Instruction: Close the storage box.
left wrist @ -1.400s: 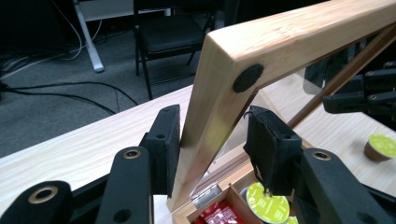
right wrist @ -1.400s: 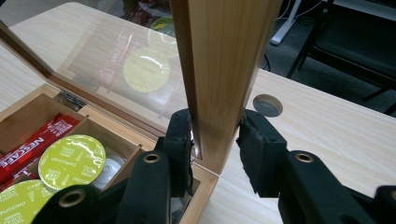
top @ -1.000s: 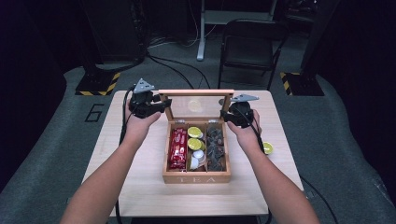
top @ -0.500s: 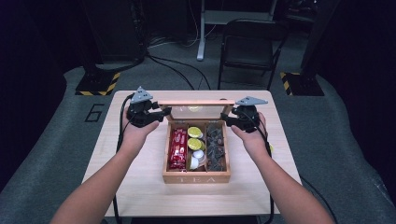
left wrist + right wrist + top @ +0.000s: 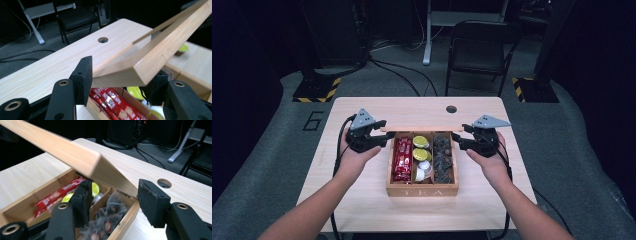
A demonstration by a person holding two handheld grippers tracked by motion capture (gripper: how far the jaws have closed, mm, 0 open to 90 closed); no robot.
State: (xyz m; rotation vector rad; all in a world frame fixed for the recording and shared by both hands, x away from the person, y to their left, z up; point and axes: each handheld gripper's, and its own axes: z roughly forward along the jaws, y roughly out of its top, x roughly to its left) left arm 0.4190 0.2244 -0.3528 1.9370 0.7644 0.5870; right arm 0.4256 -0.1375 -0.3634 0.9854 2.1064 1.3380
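high view looks down from above; both close tongs views share the tea box (image 5: 422, 189).

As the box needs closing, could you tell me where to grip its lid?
Grip the lid at an end corner of its free edge, coming from the side: that thin edge stands raised above the tea box, both ends clear.

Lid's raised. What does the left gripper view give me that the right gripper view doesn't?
The left gripper view adds a loose yellow capsule on the table beyond the box, plus the chair. The right gripper view adds the compartment of dark tea bags. Both show the raised wooden lid, the red sachets, yellow capsules in the box and the table's hole.
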